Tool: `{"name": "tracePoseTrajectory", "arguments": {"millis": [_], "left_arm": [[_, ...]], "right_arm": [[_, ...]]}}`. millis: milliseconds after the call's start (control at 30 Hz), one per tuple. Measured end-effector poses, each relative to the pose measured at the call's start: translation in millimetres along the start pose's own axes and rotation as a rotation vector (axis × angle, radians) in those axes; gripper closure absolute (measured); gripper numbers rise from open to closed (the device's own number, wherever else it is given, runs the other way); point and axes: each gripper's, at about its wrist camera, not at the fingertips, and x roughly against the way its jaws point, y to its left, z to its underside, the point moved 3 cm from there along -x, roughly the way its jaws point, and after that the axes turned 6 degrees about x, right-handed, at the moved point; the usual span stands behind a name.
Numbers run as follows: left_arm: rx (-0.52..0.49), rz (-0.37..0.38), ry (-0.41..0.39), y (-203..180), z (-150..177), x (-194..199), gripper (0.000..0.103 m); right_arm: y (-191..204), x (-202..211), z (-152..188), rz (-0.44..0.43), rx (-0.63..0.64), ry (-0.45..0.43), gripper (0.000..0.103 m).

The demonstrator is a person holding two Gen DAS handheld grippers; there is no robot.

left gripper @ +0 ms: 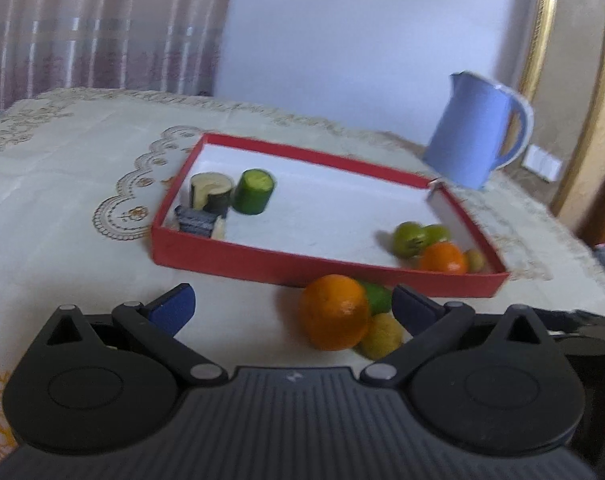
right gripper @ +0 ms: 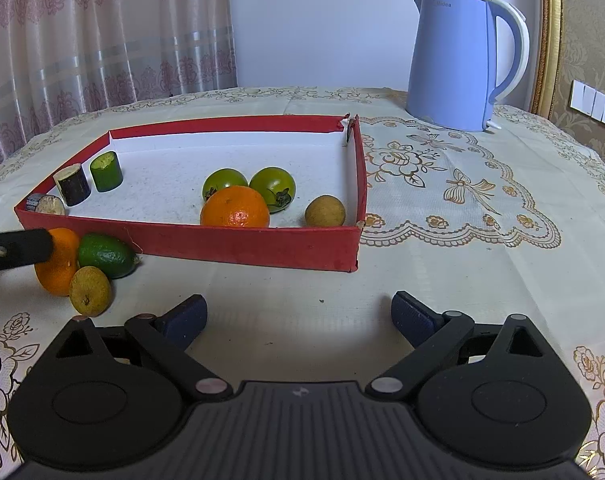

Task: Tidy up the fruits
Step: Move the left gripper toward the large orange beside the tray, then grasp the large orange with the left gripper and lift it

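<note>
A red tray point(left gripper: 262, 264) point(right gripper: 222, 244) lies on the table. Its left end holds cut vegetable pieces point(left gripper: 252, 192) point(right gripper: 106, 171). Its right end holds two green tomatoes point(right gripper: 273, 188), an orange point(right gripper: 235, 207) and a small brown fruit point(right gripper: 325, 211). Outside the tray's front wall sit a second orange point(left gripper: 334, 314) point(right gripper: 58, 268), a lime point(left gripper: 378, 296) point(right gripper: 106, 255) and another brown fruit point(left gripper: 382, 336) point(right gripper: 89, 291). My left gripper point(left gripper: 292, 308) is open, and the loose orange lies between its fingers, untouched, nearer the right one. My right gripper point(right gripper: 298, 318) stands open over bare cloth.
A blue electric kettle point(right gripper: 458, 64) point(left gripper: 474, 128) stands behind the tray's right end. An embroidered cream cloth point(right gripper: 442, 240) covers the table. One finger point(right gripper: 18, 250) of the left gripper shows at the right wrist view's left edge. Curtains and a wall lie behind.
</note>
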Motion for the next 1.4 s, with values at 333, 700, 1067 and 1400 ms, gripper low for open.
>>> {"name": "tracePoseTrajectory", "arguments": {"millis": [333,700,1067,1400], "left_arm": [[-0.057,-0.033,0.015,-3,8,-9,0.016],[-0.117,0.069,0.020,-20,8,-5,0.066],[-0.138,0.047,0.007,-21,12,0,0.067],[-0.155,0.038,-0.031,-18,5,14,0.067]], "right_arm": [[0,0,0,0.000,0.000,0.000,0.004],[0,0,0,0.000,0.000,0.000,0.004],[0,0,0,0.001,0.001,-0.001,0.004],[0,0,0,0.001,0.001,0.000,0.004]]}}
